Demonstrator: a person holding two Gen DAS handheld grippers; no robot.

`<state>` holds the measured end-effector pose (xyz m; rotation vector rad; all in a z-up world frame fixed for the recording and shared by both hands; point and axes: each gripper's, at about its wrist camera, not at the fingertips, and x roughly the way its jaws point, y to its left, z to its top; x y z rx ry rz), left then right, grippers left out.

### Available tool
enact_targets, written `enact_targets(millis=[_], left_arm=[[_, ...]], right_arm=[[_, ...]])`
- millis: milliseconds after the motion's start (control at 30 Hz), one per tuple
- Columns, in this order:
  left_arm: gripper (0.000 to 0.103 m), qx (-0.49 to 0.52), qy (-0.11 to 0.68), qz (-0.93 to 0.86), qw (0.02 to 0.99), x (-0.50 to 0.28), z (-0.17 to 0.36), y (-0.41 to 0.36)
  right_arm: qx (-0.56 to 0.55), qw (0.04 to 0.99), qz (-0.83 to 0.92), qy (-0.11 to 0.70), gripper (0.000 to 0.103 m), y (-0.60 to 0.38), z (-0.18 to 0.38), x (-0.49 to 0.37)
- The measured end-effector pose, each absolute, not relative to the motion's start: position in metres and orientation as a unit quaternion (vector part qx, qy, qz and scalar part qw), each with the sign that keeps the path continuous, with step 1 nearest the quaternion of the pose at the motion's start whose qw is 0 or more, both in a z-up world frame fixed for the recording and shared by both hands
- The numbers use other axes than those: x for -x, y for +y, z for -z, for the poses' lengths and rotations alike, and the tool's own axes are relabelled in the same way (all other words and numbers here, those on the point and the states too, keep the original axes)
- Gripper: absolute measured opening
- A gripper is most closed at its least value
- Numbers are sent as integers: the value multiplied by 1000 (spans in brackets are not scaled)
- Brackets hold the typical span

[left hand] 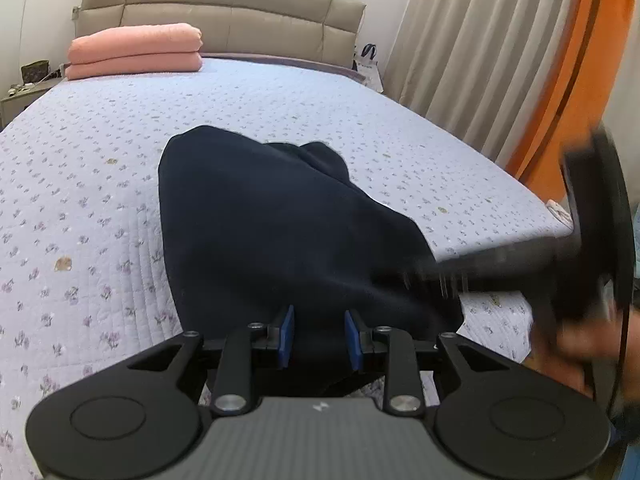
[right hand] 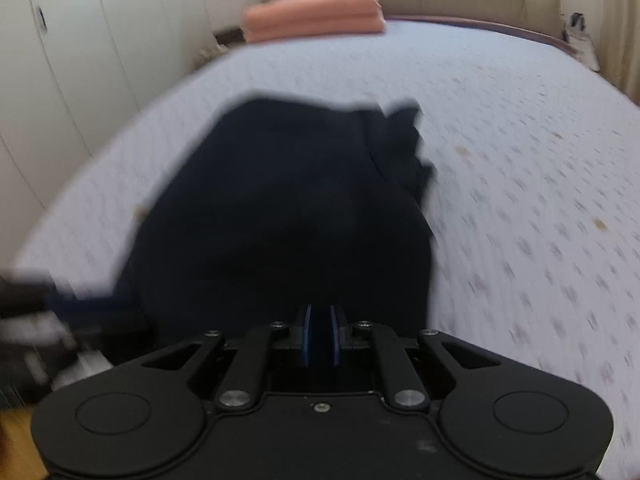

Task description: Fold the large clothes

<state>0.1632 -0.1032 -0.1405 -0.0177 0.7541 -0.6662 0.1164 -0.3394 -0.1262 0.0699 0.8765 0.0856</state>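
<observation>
A dark navy garment (left hand: 272, 232) lies bunched on the bed, its near edge at the foot of the bed. My left gripper (left hand: 319, 338) sits over that near edge with its blue pads (left hand: 286, 336) apart, cloth between them. In the right wrist view the garment (right hand: 288, 216) fills the centre, blurred. My right gripper (right hand: 320, 334) has its pads close together with dark cloth in the narrow gap. The right gripper (left hand: 432, 274) also shows blurred in the left wrist view, at the garment's right edge.
The bed has a lilac floral quilt (left hand: 100, 200). Folded pink blankets (left hand: 136, 50) lie by the padded headboard (left hand: 224, 8). Curtains (left hand: 480, 48) and an orange door (left hand: 588, 80) stand to the right. White wardrobes (right hand: 80, 60) line the left wall.
</observation>
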Motion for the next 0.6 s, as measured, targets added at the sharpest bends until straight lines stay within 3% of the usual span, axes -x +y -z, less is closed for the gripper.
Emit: enact_targets(millis=[233,367,600], left_arm=[[31,30,370,294,881,-150,122,-82],[31,80,367,280,883,-137,108,-54],[31,77,364,245,895,-116,86,-34]], right_arm=[[-99,913,-115,379,12,-315,81,-111],[-61,907,-96,405,12,-295,100,-119],[-99,881,-37,462,13,-337,116,-96]])
